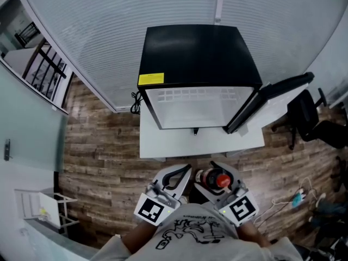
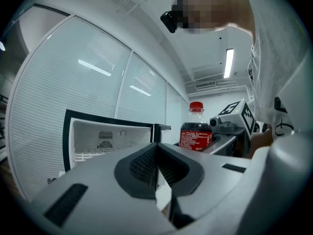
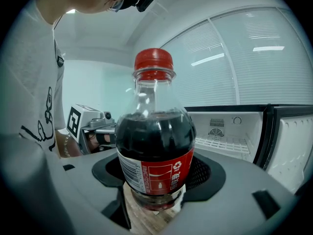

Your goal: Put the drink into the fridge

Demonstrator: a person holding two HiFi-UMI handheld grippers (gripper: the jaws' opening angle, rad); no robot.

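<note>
Bottle (image 3: pixel 154 146) stands upright in your right gripper (image 1: pixel 216 174), jaws clamped on its label. Your left gripper (image 2: pixel 156 168), just beside it, has its jaws together, empty. Both face the fridge (image 1: pixel 196 64) at the back edge of the table (image 1: pixel 163 145), door (image 1: pixel 272 99) open at right.

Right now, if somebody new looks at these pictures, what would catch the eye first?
First the cola bottle with its red cap, gripped upright in the right gripper, low in the head view. Next the black mini fridge ahead, its door swung open to the right, its inside white. The left gripper beside the bottle is shut and empty.
</note>
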